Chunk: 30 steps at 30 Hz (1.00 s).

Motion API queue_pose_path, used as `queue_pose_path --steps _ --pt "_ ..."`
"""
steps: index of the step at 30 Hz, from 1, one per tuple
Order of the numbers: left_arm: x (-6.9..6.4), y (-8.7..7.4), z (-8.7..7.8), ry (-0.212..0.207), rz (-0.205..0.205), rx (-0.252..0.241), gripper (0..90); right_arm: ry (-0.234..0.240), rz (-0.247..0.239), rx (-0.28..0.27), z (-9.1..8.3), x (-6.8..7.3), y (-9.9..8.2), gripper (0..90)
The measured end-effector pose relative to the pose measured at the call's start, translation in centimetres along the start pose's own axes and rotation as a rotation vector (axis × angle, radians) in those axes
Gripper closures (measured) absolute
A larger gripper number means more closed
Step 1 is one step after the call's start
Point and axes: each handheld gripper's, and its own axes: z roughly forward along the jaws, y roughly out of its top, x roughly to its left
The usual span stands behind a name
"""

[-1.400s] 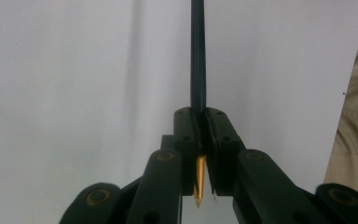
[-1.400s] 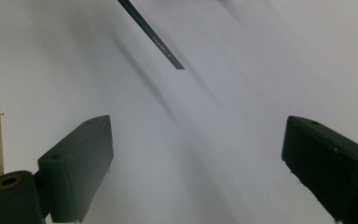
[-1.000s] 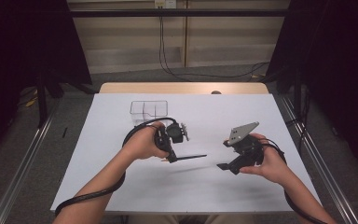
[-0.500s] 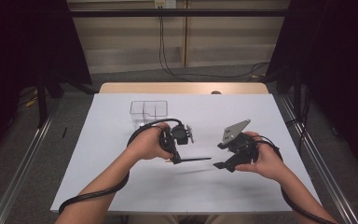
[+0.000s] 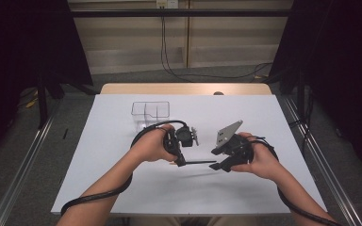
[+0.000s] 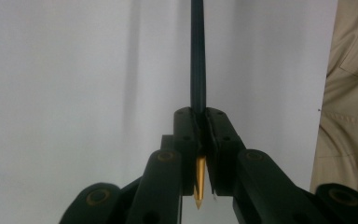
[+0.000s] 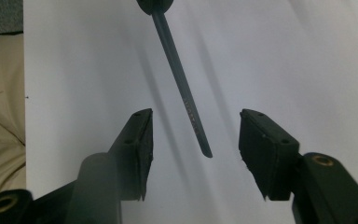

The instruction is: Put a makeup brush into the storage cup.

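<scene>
A thin dark pen with a gold tip (image 6: 198,70) lies level above the white table (image 5: 122,188), and my left gripper (image 6: 204,126) is shut on it near the tip end. In the high view the pen (image 5: 200,163) reaches rightwards from the left gripper (image 5: 181,161) to my right gripper (image 5: 218,165). The right gripper view has the pen's free end (image 7: 193,119) between the right gripper's (image 7: 196,140) jaws. Those jaws have just been closing, with a gap left on both sides of the pen.
A clear plastic box with compartments (image 5: 151,113) stands on the table behind the left hand. A cable (image 5: 99,200) trails from the left gripper along the forearm. The person's beige clothing (image 6: 349,116) is at the table's near edge.
The right gripper has moved left until the pen's free end sits between its jaws, and the jaws have narrowed. The left gripper has kept its hold and hardly moved.
</scene>
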Motion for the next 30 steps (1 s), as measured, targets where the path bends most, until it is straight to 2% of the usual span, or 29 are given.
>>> queue_pose_path --steps 5,9,12,13,19,24,30 --pt "-0.1 0.1 -0.2 -0.007 0.001 -0.015 83.9 0.021 -0.01 0.012 0.5 -0.1 0.1 52.6" --pt "-0.3 0.4 -0.5 -0.01 0.007 -0.025 83.9 0.041 -0.038 0.027 1.1 0.1 0.5 61.3" --pt "-0.2 0.5 -0.6 -0.009 0.013 -0.024 83.9 0.043 -0.059 0.03 1.3 0.0 0.7 63.1" --pt "-0.3 0.6 -0.6 -0.009 0.006 -0.03 83.9 0.045 -0.06 0.032 1.4 0.1 0.8 65.7" --pt "-0.4 1.0 -0.7 -0.025 0.023 -0.022 83.8 0.066 -0.078 0.042 1.5 0.0 0.6 81.3" --pt "-0.3 1.1 -0.8 -0.035 0.03 -0.035 83.8 0.076 -0.073 0.036 1.5 0.0 0.3 82.4" --pt "-0.2 1.3 -1.2 -0.037 0.031 -0.038 83.2 0.074 -0.091 0.042 1.8 0.2 0.2 83.9"
